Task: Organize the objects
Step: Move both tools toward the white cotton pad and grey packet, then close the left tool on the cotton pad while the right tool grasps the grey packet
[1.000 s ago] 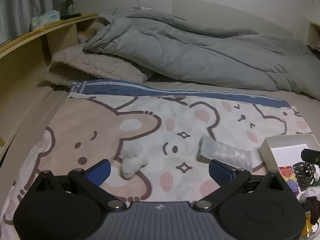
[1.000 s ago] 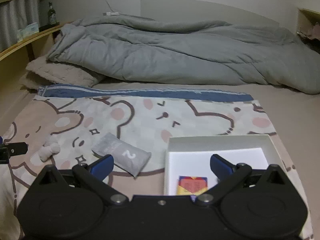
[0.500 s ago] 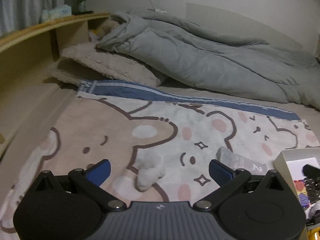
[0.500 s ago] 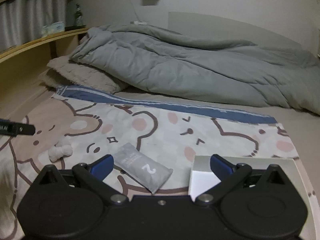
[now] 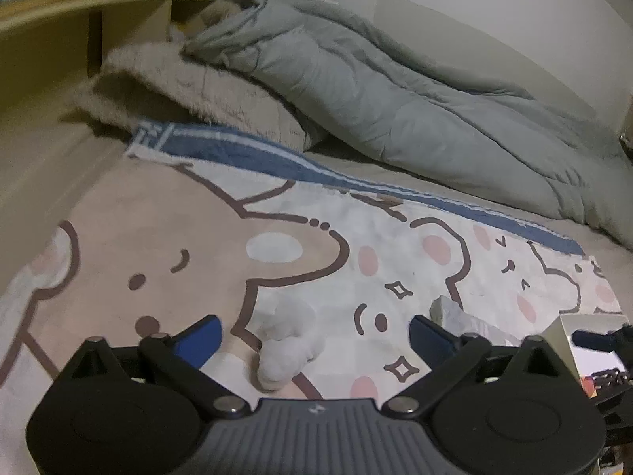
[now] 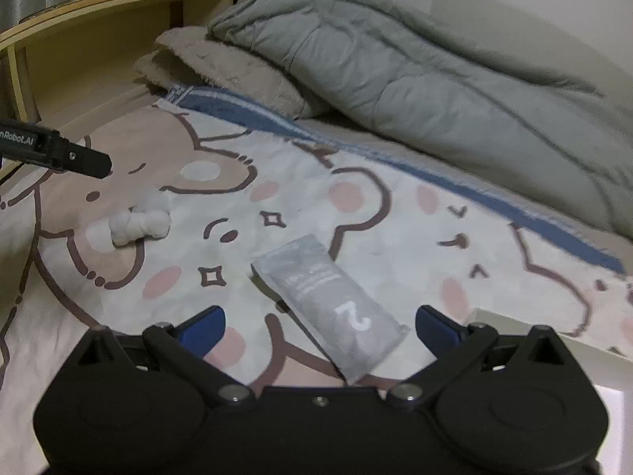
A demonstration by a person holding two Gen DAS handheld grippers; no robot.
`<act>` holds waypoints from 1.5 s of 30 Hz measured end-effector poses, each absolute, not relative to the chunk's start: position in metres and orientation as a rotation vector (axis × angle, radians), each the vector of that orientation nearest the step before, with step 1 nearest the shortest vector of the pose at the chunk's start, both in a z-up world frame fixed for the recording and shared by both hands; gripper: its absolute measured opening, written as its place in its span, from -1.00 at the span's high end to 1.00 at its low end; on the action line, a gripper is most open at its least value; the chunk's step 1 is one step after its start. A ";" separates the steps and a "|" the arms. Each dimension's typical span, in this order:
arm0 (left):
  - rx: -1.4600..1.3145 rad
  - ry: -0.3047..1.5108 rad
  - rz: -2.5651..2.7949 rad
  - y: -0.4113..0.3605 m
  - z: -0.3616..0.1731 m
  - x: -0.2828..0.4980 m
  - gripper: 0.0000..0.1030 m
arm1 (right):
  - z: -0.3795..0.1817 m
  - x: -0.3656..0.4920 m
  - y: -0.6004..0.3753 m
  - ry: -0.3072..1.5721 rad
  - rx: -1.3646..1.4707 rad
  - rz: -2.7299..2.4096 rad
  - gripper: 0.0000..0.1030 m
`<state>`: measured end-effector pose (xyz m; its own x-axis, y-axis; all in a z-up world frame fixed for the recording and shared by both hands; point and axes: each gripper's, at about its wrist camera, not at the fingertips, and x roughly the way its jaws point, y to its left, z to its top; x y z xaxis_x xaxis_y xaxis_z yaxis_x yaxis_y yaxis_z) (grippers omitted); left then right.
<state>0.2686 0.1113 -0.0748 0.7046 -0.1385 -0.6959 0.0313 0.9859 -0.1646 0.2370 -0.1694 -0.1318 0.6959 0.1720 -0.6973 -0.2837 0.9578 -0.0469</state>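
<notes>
One bear-print blanket (image 6: 356, 217) | grey duvet (image 6: 435, 79) behind | wooden shelf (image 6: 99, 12) left

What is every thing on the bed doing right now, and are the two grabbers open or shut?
left gripper: open, jaws just been closing, either side of the bow, not pressing it
right gripper: open, over the packet
white fluffy bow: lying loose on the bear blanket
grey packet: lying flat
white box: open, things inside
grey duvet: crumpled
</notes>
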 end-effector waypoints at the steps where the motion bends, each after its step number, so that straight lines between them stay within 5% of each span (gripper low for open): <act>1: -0.154 0.801 -0.103 0.113 -0.080 0.275 -0.80 | -0.136 0.243 -0.169 0.771 -0.139 0.262 -1.00; 15: -0.181 0.916 -0.184 0.113 -0.136 0.330 -0.60 | -0.180 0.312 -0.190 0.850 0.134 0.271 -1.00; 26: -0.114 0.959 -0.297 0.107 -0.144 0.325 -0.60 | -0.187 0.304 -0.178 1.028 -0.026 0.529 -1.00; 29: -0.076 0.975 -0.270 0.104 -0.147 0.325 -0.42 | -0.184 0.304 -0.175 0.998 -0.020 0.437 -1.00; 32: -0.047 1.013 -0.262 0.104 -0.152 0.326 -0.24 | -0.187 0.312 -0.169 0.983 -0.010 0.360 -0.75; 37: 0.005 1.049 -0.267 0.101 -0.157 0.326 -0.20 | -0.195 0.308 -0.155 0.981 -0.144 0.376 -0.68; 39: 0.017 1.054 -0.252 0.099 -0.157 0.326 -0.03 | -0.196 0.306 -0.154 0.974 -0.162 0.380 -0.67; 42: 0.065 1.078 -0.223 0.094 -0.157 0.325 0.37 | -0.194 0.306 -0.159 0.974 -0.132 0.374 -0.39; 45: 0.062 1.076 -0.197 0.095 -0.152 0.322 0.37 | -0.189 0.304 -0.162 0.963 -0.102 0.378 -0.17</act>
<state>0.3219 0.0946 -0.1525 0.4593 -0.1300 -0.8787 0.1905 0.9806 -0.0455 0.3044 -0.1619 -0.1893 0.5112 0.2685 -0.8164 -0.3581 0.9301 0.0817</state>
